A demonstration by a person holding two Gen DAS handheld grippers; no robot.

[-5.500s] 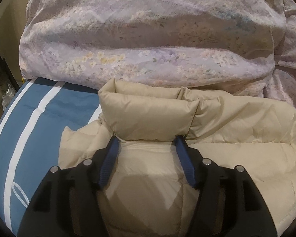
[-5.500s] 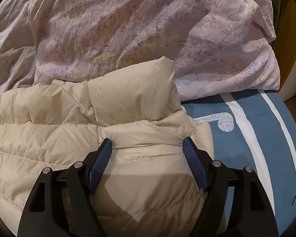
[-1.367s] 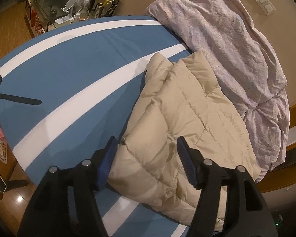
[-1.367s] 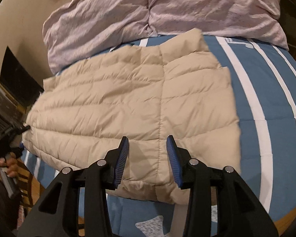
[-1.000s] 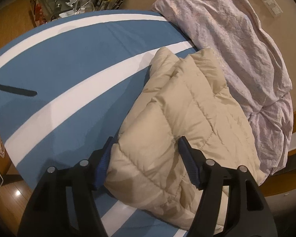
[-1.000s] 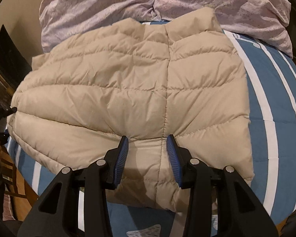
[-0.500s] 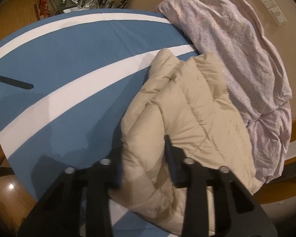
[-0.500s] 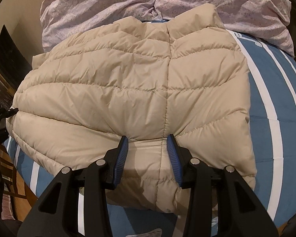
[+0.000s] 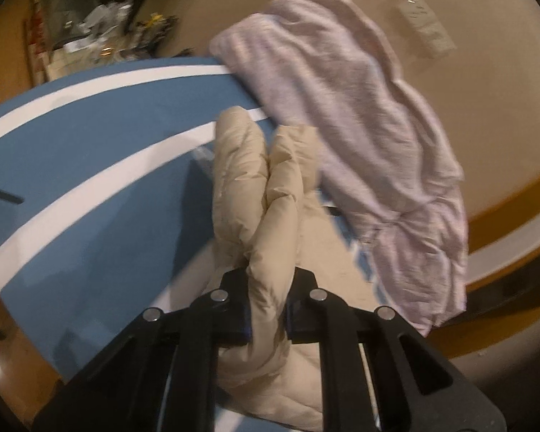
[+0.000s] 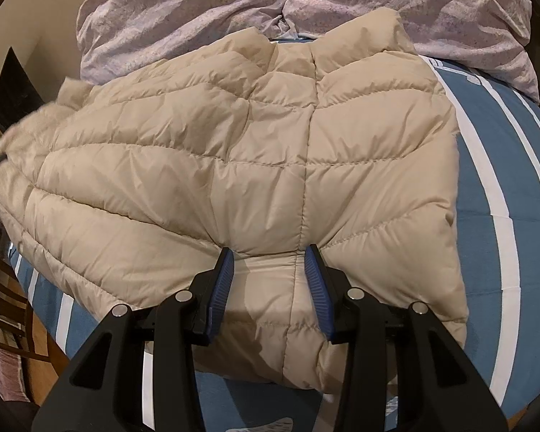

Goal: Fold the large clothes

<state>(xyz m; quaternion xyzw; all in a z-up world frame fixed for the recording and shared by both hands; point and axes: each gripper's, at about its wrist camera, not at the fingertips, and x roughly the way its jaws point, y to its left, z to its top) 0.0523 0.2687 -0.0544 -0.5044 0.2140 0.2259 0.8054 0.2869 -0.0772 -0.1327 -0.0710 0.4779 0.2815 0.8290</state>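
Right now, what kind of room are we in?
Most likely a bedroom: the beige puffer jacket lies on a bed with a blue-and-white striped cover, and a crumpled floral duvet is bunched at its far end.

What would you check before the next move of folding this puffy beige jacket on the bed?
1. Left gripper has hold of the jacket: ok, its jaws are closing with a bunched edge between them.
2. Right gripper has hold: not ok, its fingers straddle the near hem but stand apart from the fabric.
3. Jacket lying flat for a fold: not ok, the left side is raised while the rest rests on the blue striped bedcover.
4. Room at the far side: not ok, the lilac duvet lies right against the collar.
5. How the underside is folded: cannot tell, hidden.
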